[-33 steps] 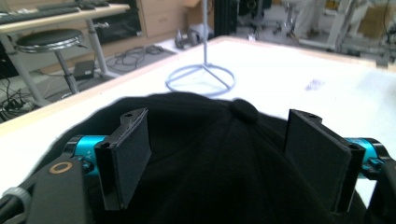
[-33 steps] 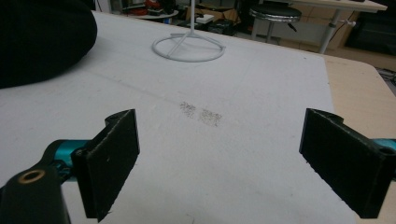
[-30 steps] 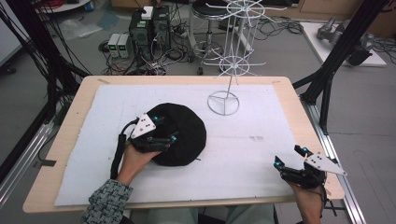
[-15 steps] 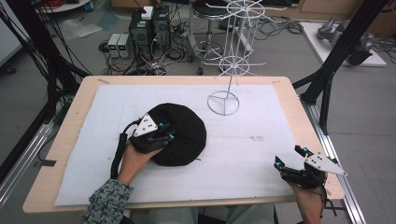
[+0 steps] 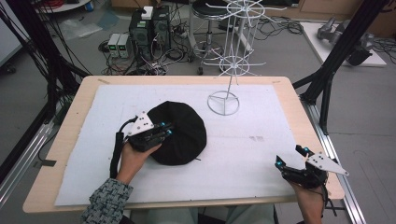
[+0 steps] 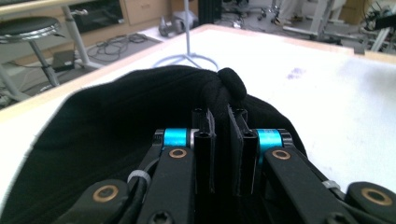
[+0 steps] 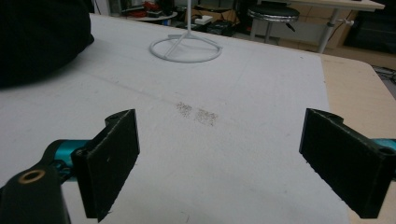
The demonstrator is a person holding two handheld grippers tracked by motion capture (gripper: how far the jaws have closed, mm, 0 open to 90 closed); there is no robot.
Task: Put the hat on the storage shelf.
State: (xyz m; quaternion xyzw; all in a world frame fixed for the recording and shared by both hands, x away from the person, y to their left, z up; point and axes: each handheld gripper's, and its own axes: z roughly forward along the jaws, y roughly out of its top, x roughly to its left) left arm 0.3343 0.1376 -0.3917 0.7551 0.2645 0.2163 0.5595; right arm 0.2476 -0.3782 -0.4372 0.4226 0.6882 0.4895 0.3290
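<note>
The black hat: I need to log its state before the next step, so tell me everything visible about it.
The black hat is a soft, round piece of matte, knit-looking fabric lying flattened on the white mat, left of centre and near the white wire stand's ring base. The left gripper is shut on a bunched fold of it, which bulges just past the jaws in the left gripper view. Nothing else touches it.

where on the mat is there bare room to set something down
Bare mat lies between the hat and the right hand-held gripper, below the stand; also the far left corner. Crowded around the hat, pinched by the left hand-held gripper.
</note>
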